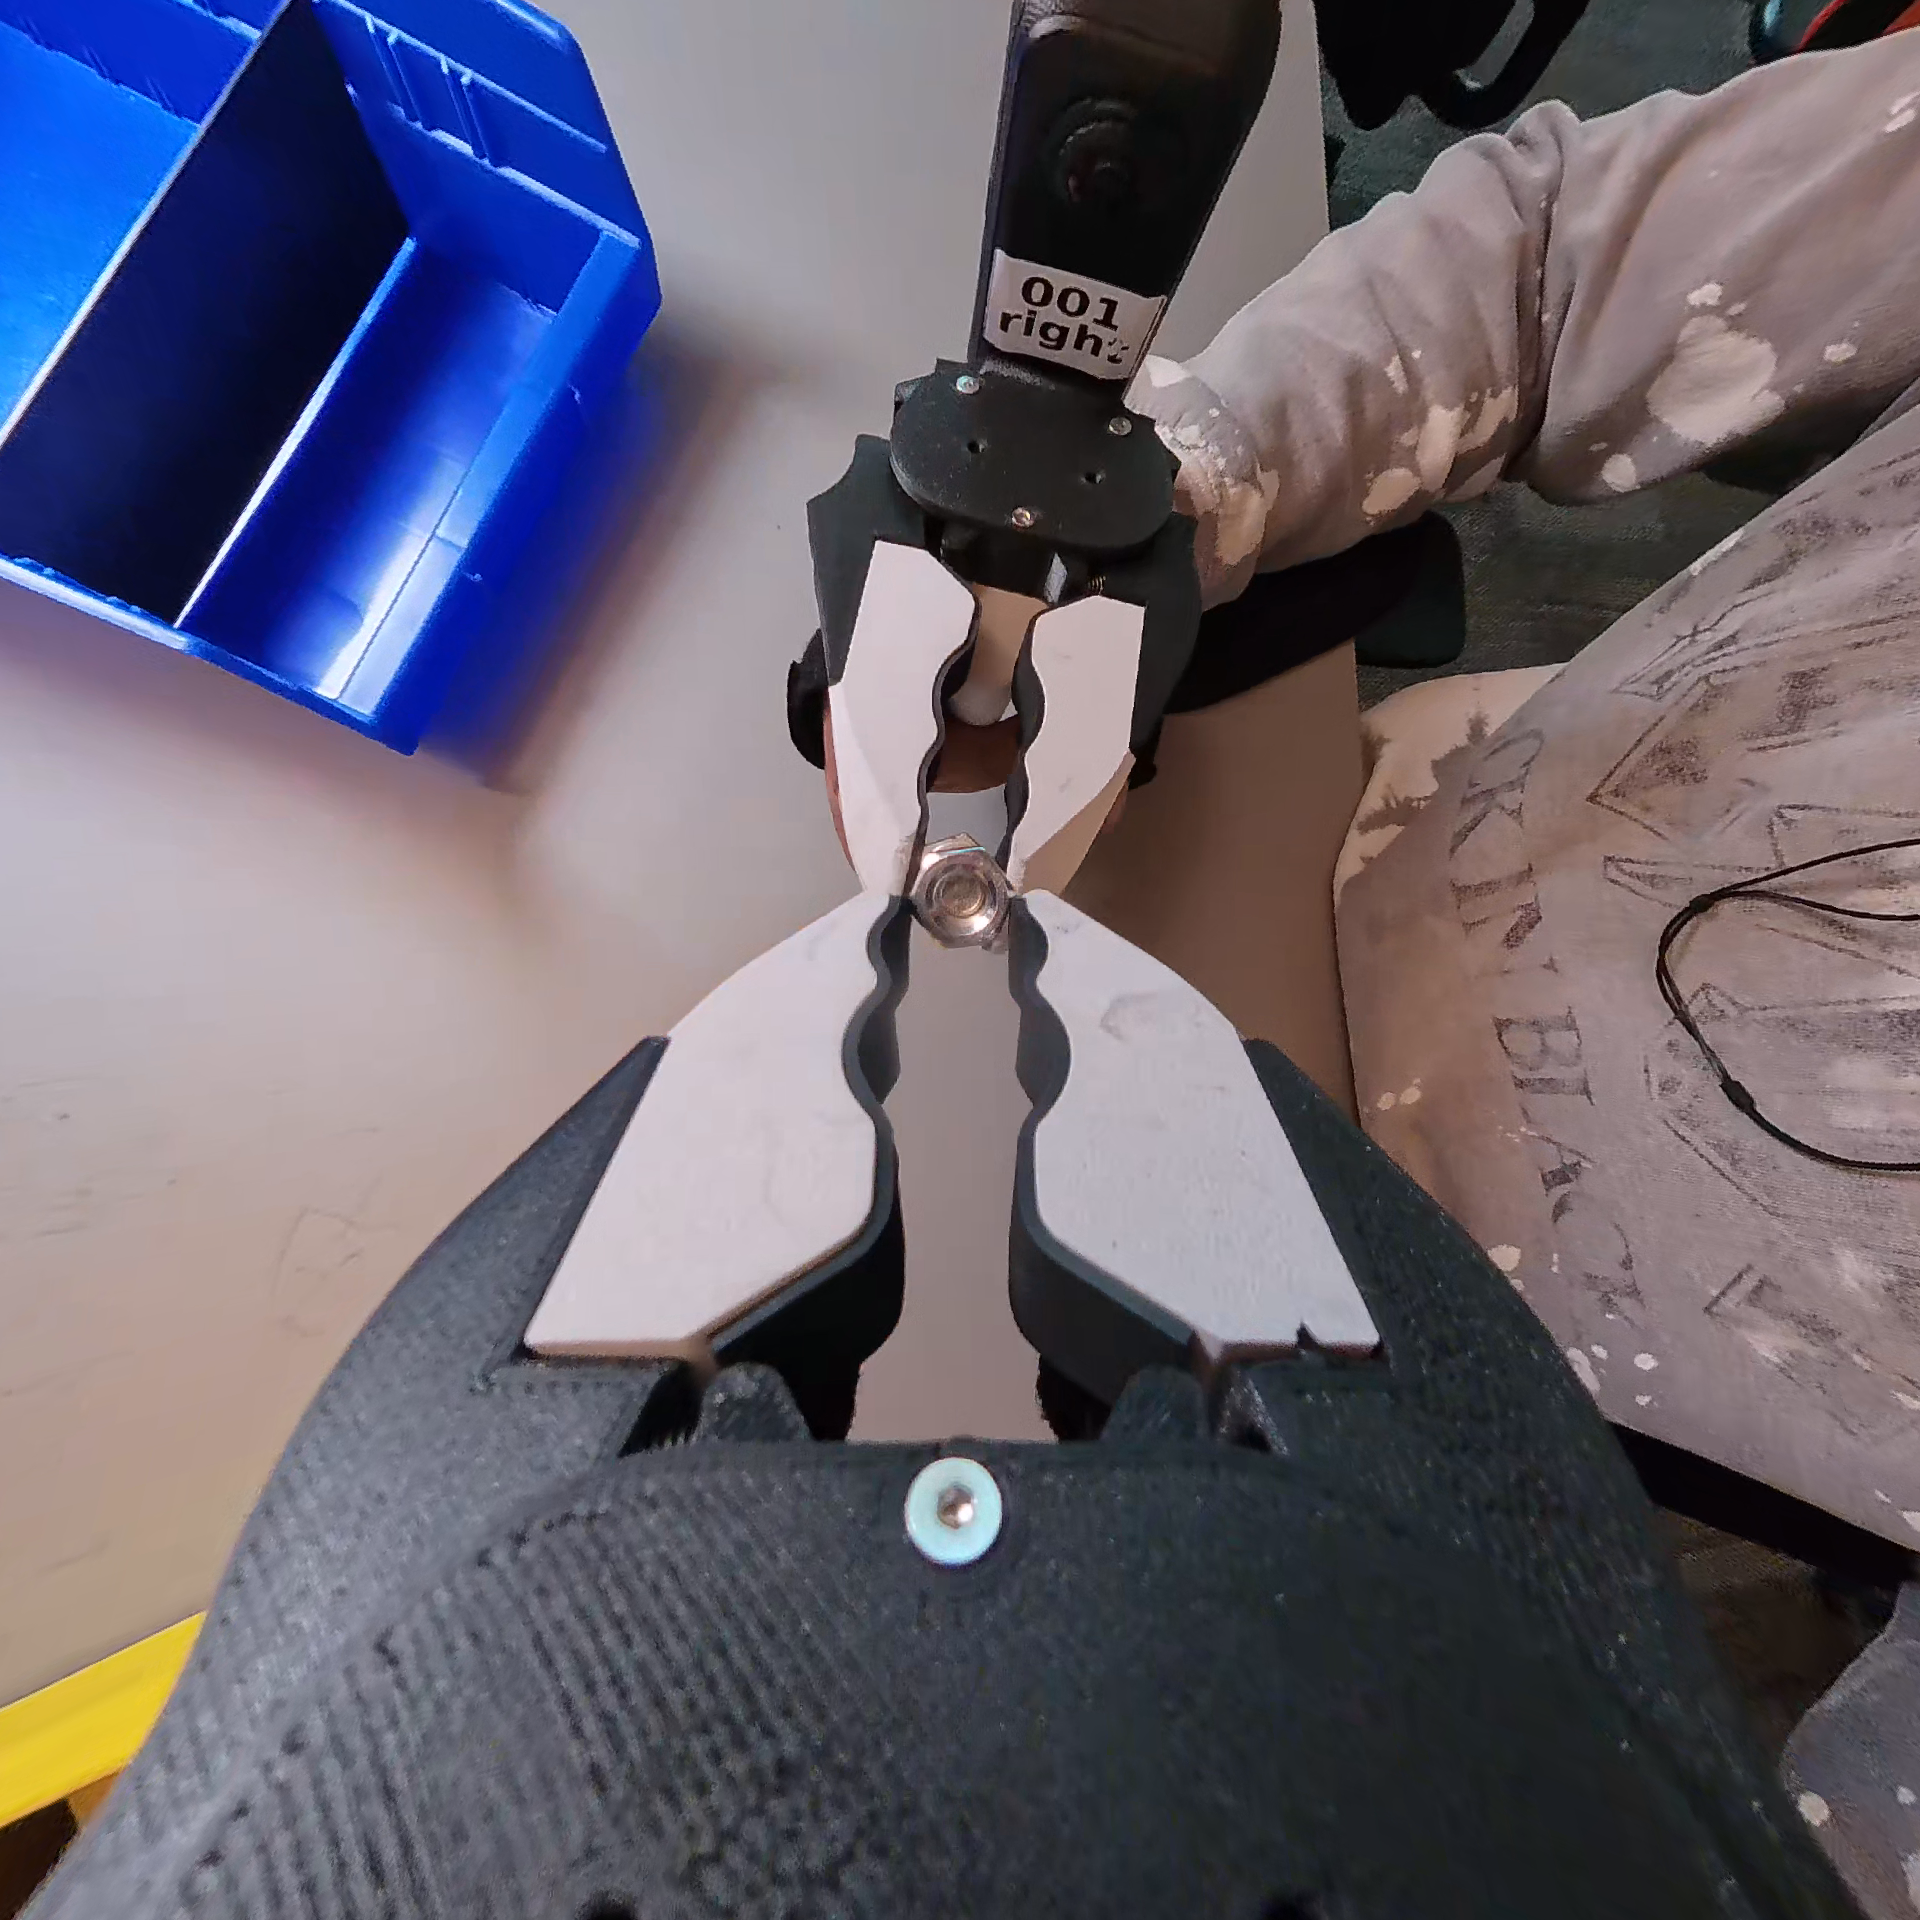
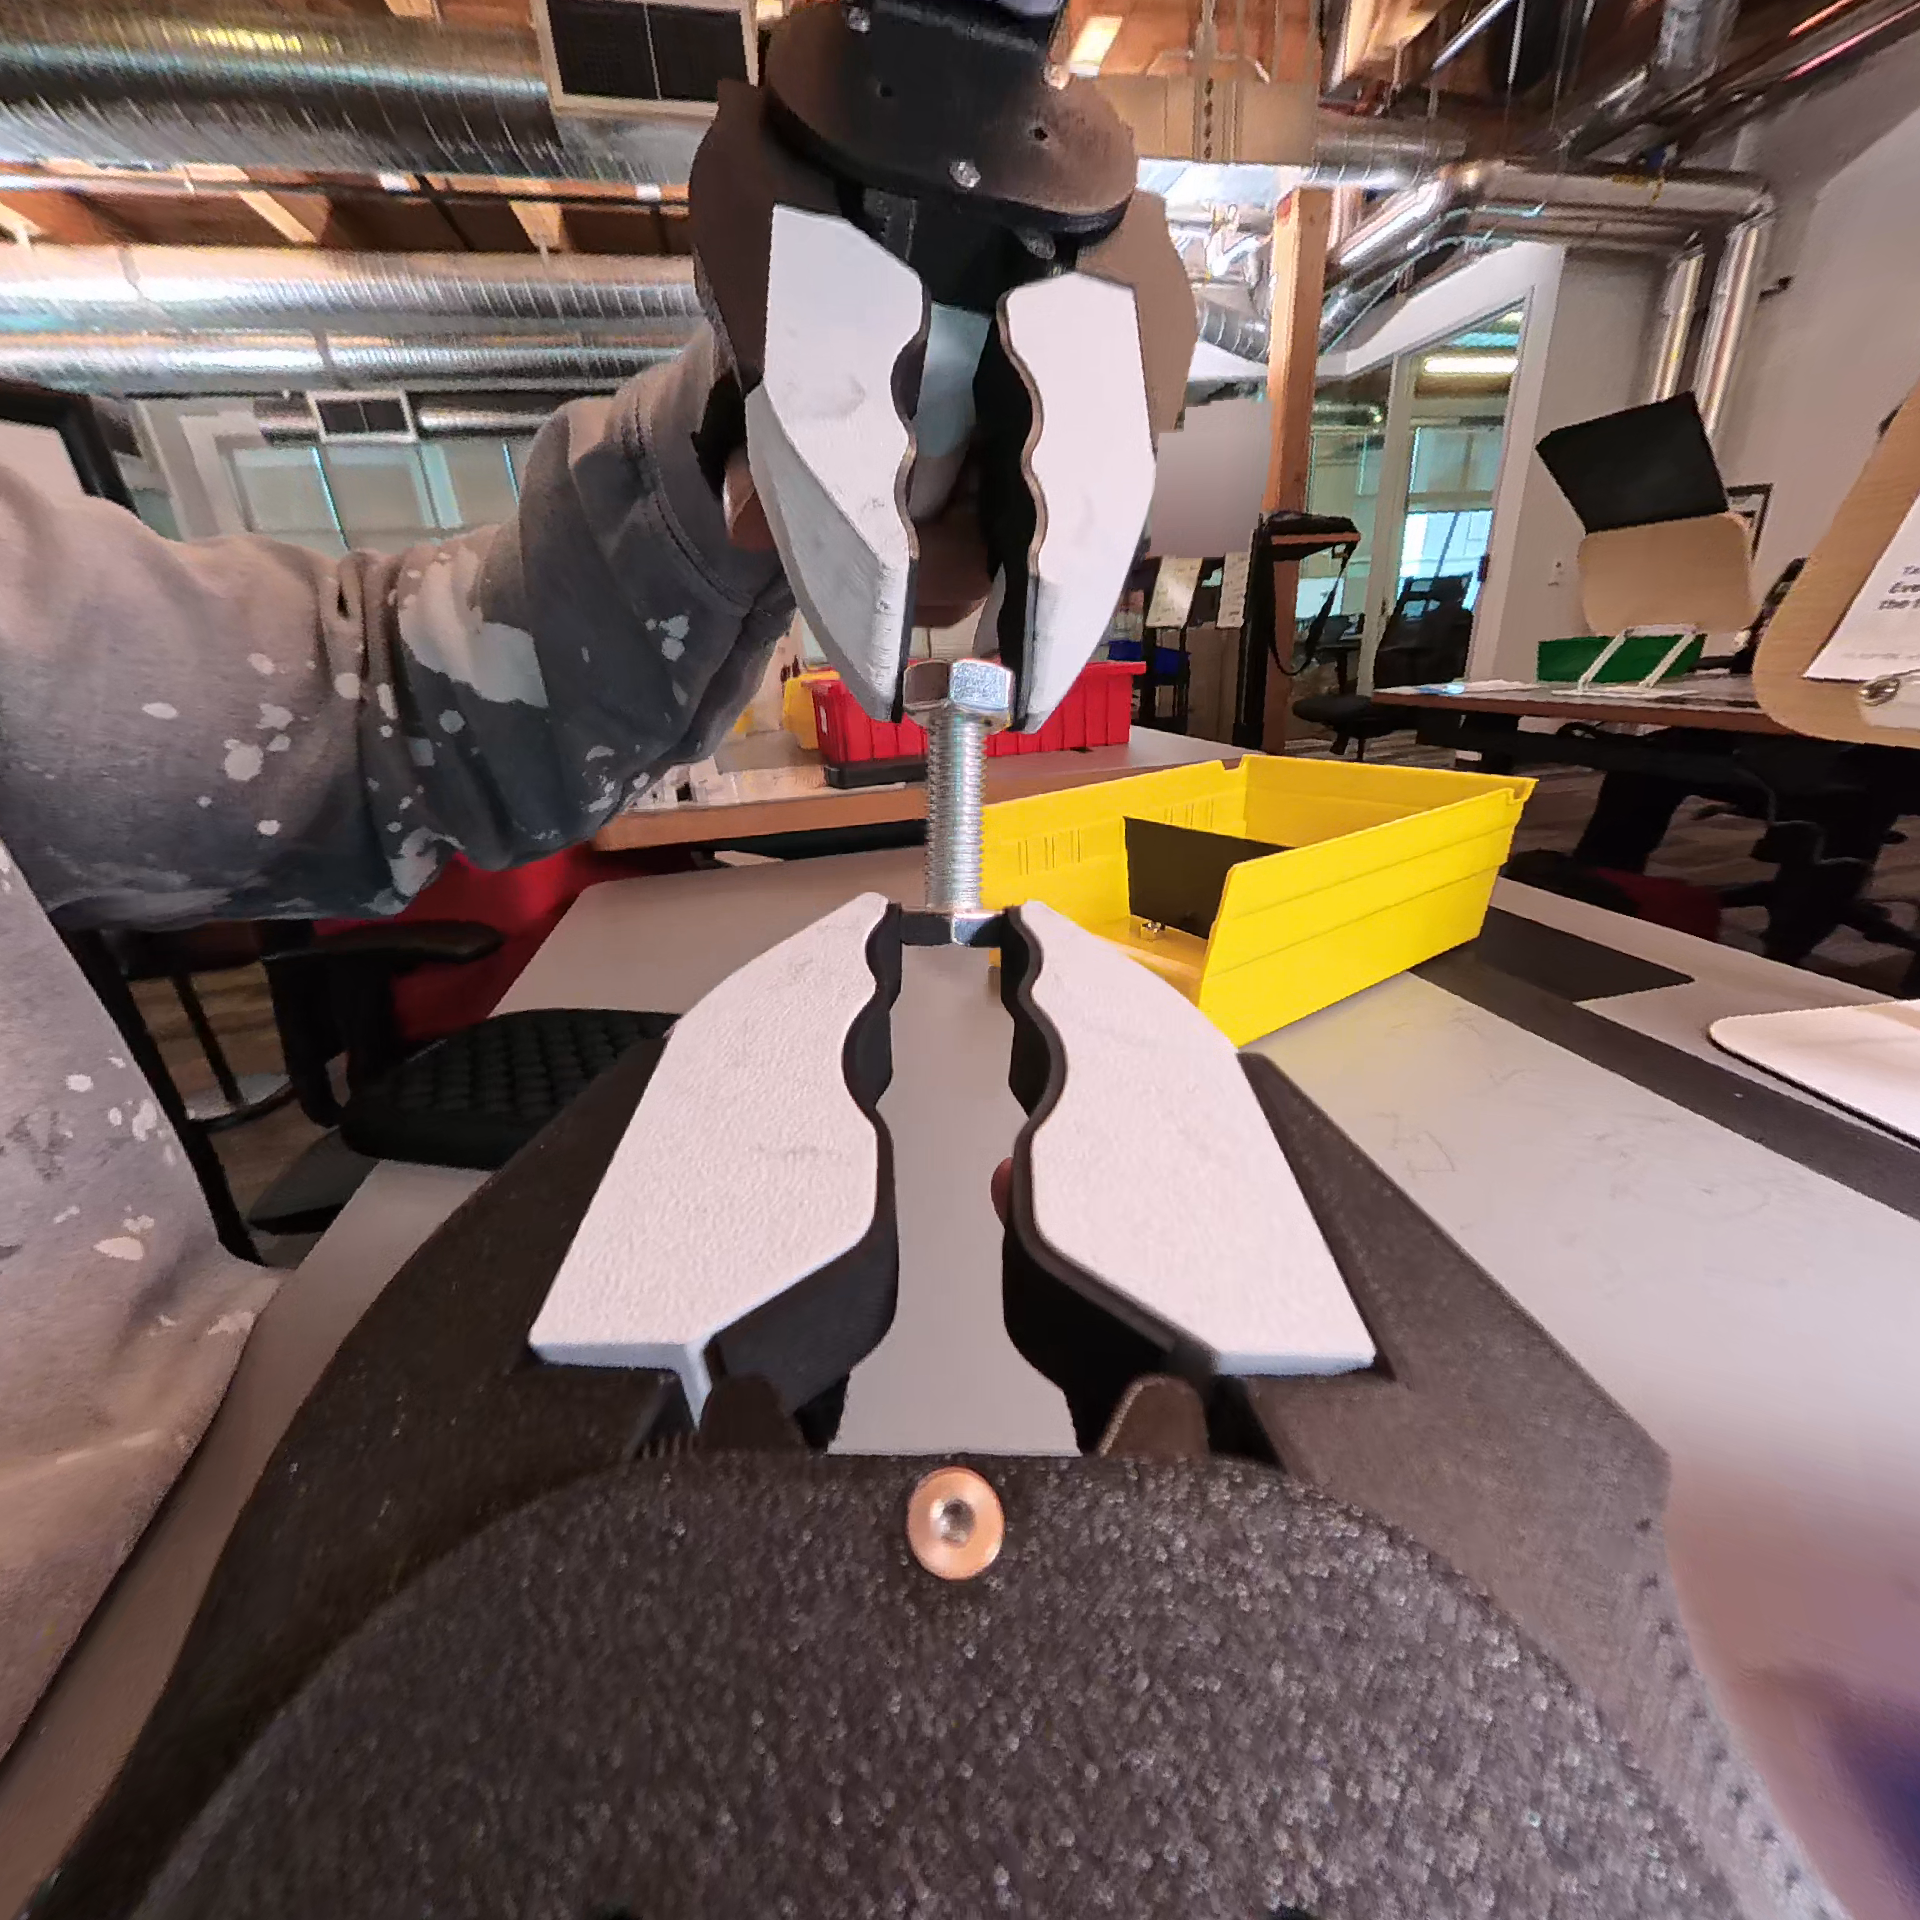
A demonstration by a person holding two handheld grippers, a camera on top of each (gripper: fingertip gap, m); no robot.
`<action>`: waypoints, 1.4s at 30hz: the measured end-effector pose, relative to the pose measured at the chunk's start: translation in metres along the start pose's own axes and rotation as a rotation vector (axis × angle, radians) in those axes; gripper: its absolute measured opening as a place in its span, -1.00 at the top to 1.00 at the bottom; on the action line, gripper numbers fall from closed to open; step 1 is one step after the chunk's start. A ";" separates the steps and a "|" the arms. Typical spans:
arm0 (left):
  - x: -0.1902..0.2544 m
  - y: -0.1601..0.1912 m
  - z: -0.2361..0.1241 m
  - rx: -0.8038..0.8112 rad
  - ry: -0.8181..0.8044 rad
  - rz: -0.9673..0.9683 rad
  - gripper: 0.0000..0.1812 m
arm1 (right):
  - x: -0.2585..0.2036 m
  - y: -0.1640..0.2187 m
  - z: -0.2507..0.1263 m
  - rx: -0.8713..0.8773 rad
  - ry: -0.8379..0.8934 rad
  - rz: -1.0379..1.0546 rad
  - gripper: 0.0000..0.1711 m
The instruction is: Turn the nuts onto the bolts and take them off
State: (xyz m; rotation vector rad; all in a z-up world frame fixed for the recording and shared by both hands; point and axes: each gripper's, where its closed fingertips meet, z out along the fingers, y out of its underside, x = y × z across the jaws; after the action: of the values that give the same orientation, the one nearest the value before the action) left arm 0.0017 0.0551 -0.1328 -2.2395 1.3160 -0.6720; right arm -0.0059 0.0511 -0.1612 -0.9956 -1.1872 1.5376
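Observation:
A silver bolt (image 2: pixel 954 821) stands upright in the air between my two grippers, above the grey table (image 2: pixel 1558 1143). My left gripper (image 2: pixel 958 707) comes down from above and is shut on the bolt's hex head. In the left wrist view I see that head end-on (image 1: pixel 956 896) between my left gripper's tips (image 1: pixel 956 914). My right gripper (image 2: pixel 951 927) is shut on a hex nut (image 2: pixel 951 930) at the lower end of the thread. The right gripper also shows in the left wrist view (image 1: pixel 956 857), just behind the head; the nut is hidden there.
A yellow bin (image 2: pixel 1351 935) with a black divider stands on the table behind the bolt, with a small metal part (image 2: pixel 1148 928) inside. A blue divided bin (image 1: pixel 499 540) lies at the far left. A person's sleeve (image 1: pixel 1558 312) and a black chair (image 2: pixel 499 1070) are close by. Left and right tips are no more than a few centimetres apart.

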 end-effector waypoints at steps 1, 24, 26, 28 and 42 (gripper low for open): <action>0.000 -0.001 0.000 -0.002 -0.003 0.002 0.79 | 0.001 -0.002 -0.001 0.015 0.004 0.003 0.79; 0.004 -0.014 -0.002 -0.095 -0.050 0.049 0.79 | 0.001 -0.011 -0.001 0.057 0.055 -0.002 0.79; 0.004 -0.014 -0.002 -0.074 -0.050 0.053 0.77 | 0.000 -0.011 -0.001 0.057 0.052 -0.004 0.79; 0.004 -0.014 -0.004 -0.053 -0.050 0.054 0.76 | 0.000 -0.011 -0.001 0.059 0.052 -0.006 0.79; -0.001 -0.041 -0.039 0.623 -0.140 0.107 0.67 | 0.017 -0.035 -0.001 0.127 0.131 -0.029 0.79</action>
State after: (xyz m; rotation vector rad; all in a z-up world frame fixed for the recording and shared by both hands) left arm 0.0044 0.0685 -0.0779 -1.6676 0.9764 -0.7458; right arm -0.0028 0.0711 -0.1286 -0.9749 -0.9969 1.4823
